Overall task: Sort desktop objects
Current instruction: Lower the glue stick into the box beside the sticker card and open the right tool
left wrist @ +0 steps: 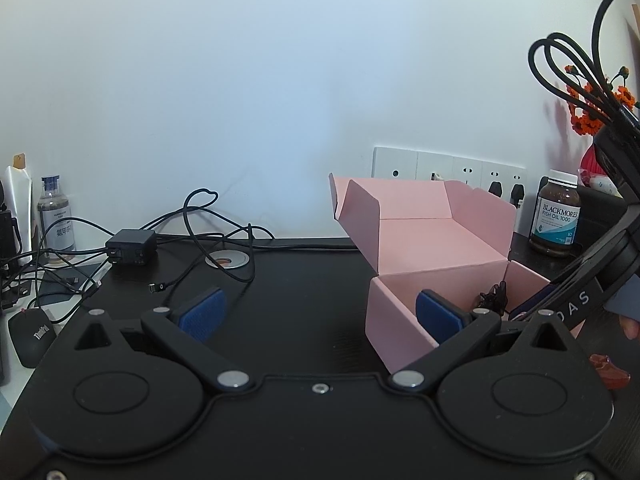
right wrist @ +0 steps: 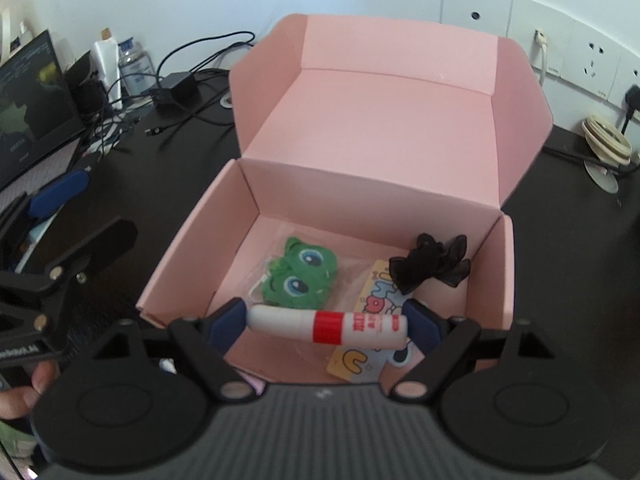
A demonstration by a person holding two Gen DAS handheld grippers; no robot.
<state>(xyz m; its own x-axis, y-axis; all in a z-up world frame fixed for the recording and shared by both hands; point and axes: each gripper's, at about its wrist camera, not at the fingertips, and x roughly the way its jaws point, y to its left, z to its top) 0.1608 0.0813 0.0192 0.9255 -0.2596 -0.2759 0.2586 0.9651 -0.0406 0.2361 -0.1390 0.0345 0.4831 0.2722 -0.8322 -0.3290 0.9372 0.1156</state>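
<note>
Three items in pink box (right wrist: 192, 256)

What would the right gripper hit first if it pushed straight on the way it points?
Probably the pink box's contents: the right gripper, holding the white-and-red tube end to end, points down into it, toward the green plush. Depth unclear.

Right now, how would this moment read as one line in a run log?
right gripper: shut on white-and-red tube over pink box | left gripper: open, empty | in box: green plush, black scrunchie
</note>
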